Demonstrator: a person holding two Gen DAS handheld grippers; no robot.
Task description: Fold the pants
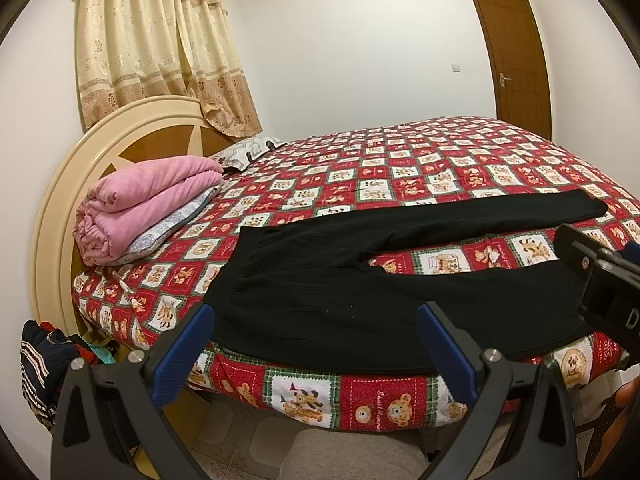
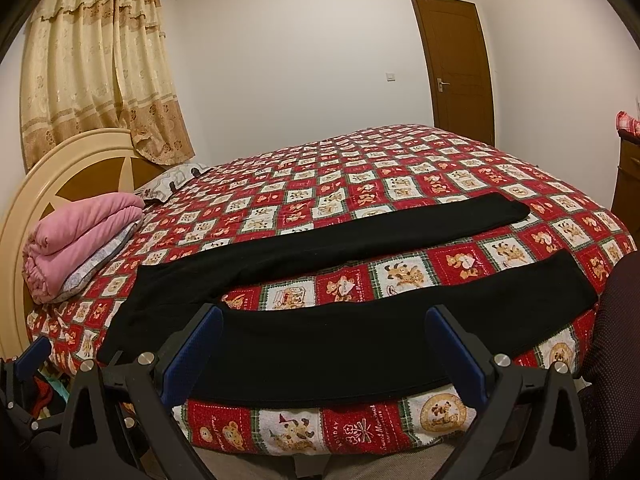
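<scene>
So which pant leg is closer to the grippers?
The near leg, lying along the bed's front edge right beyond both open grippers, left and right. The other leg lies farther back, across a strip of bedspread.

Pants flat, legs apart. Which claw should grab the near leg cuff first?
Probably right. The right claw hangs open over the near leg, closer to its cuff; the left claw faces the waist end.

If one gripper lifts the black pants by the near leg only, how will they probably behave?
The black pants lie flat and follow the bedspread, so they are probably floppy; the unheld parts would likely hang and drag. The fabric looks thin, so probably light. It seems matte, not glossy, so the open right gripper should hold it without much slipping.
</scene>
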